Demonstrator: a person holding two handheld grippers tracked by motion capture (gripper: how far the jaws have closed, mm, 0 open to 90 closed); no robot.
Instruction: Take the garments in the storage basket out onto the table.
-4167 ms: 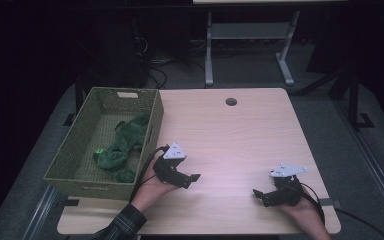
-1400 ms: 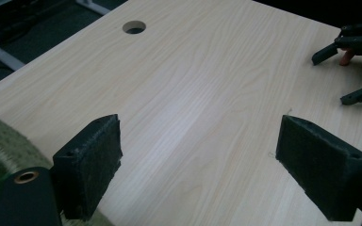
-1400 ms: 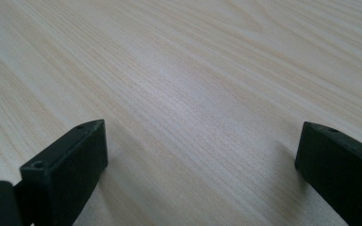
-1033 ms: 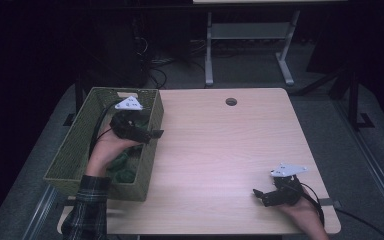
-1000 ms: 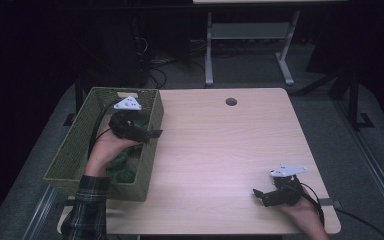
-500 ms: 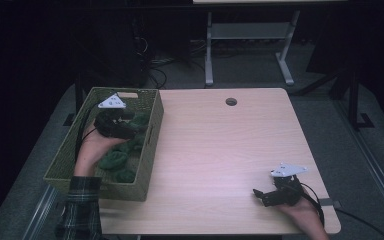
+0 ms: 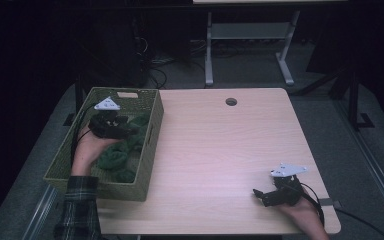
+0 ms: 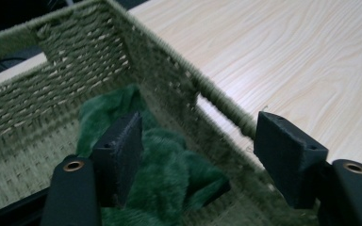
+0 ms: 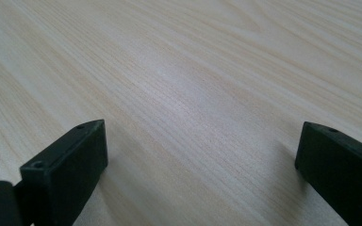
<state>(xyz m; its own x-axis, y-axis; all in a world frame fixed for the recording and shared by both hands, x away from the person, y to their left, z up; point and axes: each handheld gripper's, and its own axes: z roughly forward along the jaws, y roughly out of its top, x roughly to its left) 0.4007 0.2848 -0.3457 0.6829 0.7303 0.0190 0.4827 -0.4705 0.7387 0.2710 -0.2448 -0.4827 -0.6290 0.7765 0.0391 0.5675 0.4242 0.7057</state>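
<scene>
A woven green basket (image 7: 149, 142) sits at the left edge of the wooden table (image 7: 220, 150). A soft, fuzzy green cloth (image 7: 112, 159) lies bunched up inside the basket, on its floor and against its right wall. The left gripper (image 7: 122, 127) hangs inside the basket, right above the cloth. Its jaws have just been closing, but they are not shut yet. In the left gripper view, one jaw is down by the cloth (image 8: 165, 169) and the other jaw is up near the basket's rim (image 8: 226, 113), with the cloth between them and not pinched. Far across the table, near the front right corner, the right gripper (image 7: 262, 196) rests low over the bare wood with its jaws spread wide and nothing between them.
</scene>
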